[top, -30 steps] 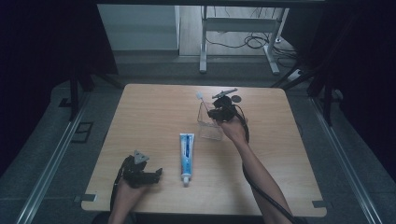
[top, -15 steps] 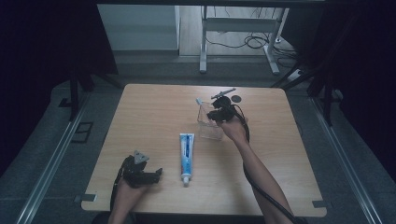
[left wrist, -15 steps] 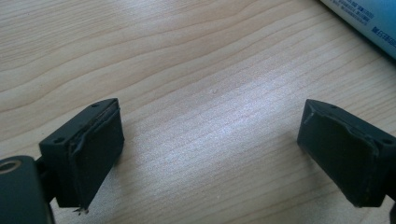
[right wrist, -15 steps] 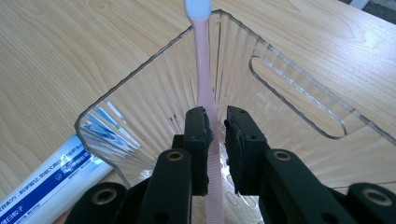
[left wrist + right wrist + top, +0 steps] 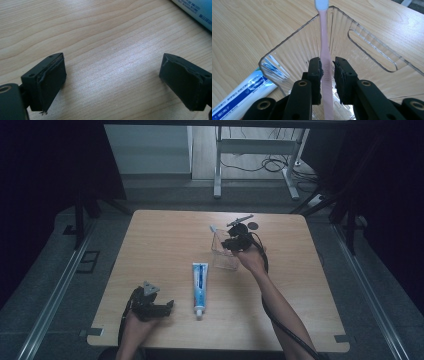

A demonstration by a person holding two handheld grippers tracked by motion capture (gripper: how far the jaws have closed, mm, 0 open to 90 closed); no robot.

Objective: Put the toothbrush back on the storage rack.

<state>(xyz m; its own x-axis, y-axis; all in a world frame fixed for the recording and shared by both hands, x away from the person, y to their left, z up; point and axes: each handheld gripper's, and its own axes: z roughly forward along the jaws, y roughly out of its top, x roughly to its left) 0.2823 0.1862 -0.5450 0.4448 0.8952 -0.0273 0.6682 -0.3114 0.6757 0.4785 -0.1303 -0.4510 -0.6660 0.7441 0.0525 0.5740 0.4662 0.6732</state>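
Right claw (image 5: 327,68) grips the toothbrush (image 5: 325,53) inside the bin (image 5: 372,48); a skewed push could tip it. Left claw (image 5: 112,82) rests spread, empty, on the desk (image 5: 100,32).

Black two-jaw grippers — the left gripper (image 5: 150,305) topped by a grey three-cornered plate — trailing black cables.

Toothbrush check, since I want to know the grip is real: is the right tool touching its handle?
Touching. In the right gripper view the right tool has both jaws pressed against the pink toothbrush handle.
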